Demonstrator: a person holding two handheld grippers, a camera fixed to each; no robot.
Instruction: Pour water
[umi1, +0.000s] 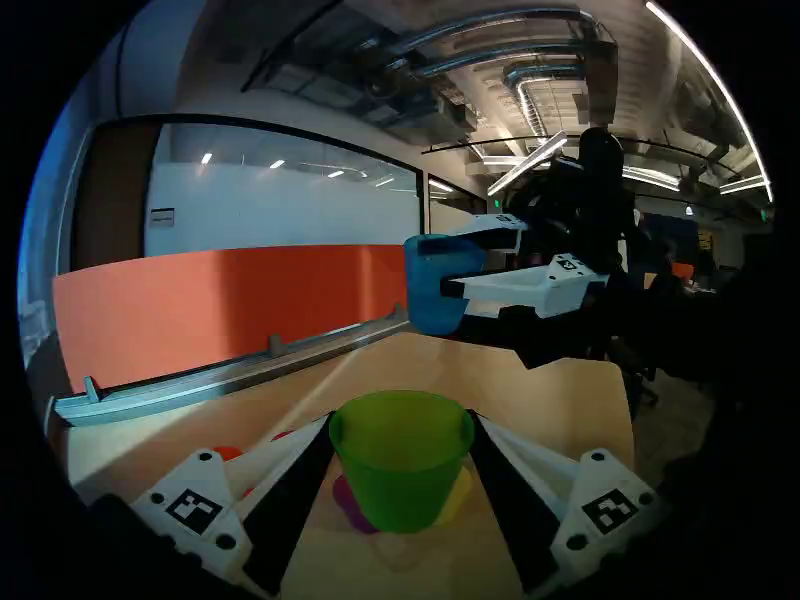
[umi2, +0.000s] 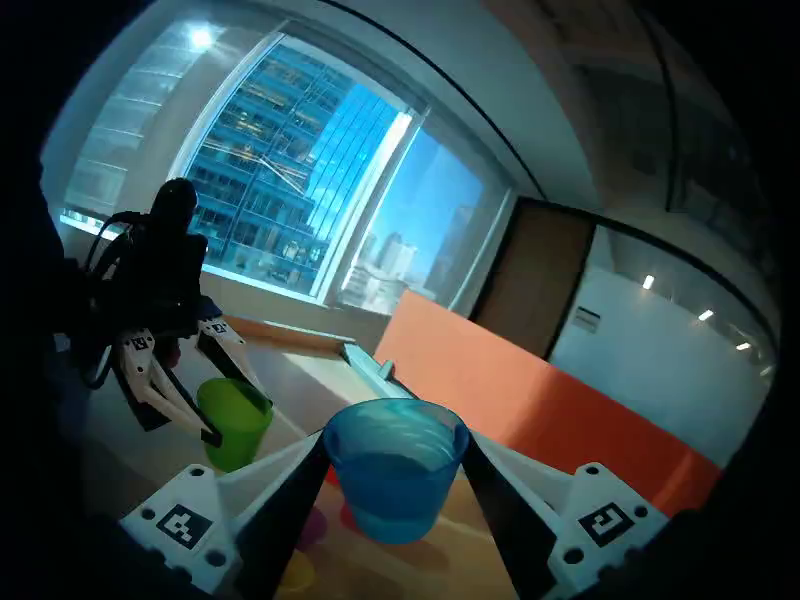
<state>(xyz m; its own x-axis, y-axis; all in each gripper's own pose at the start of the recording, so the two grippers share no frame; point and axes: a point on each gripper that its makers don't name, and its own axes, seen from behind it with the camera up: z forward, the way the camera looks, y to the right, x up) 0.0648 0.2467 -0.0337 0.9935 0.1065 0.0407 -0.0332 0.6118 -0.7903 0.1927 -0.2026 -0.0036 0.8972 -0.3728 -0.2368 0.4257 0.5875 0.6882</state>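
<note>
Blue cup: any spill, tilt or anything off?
Nothing stands out. The blue cup sits upright in the right gripper and seems to hold water. The green cup sits upright in the left gripper. No spill shows on the table.

Table: light wood table (umi1: 560, 390), sunlit streak across the middle.
Rail: grey metal rail (umi1: 230, 370) along the table's far edge, at the foot of the orange wall (umi1: 220, 300).
Upper wall: white panel (umi1: 280, 205) above the orange band, dark frame, small ceiling lights reflected in it.
Corner: brown door panel (umi2: 530, 270) between orange wall and window side.
Window: large window (umi2: 290, 200), glass towers and blue sky outside, strong daylight.
Ceiling: bare silver ducts (umi1: 500, 40), long strip lights (umi1: 525, 165) switched on.
Far end: dim open office, too dark for detail.
</note>
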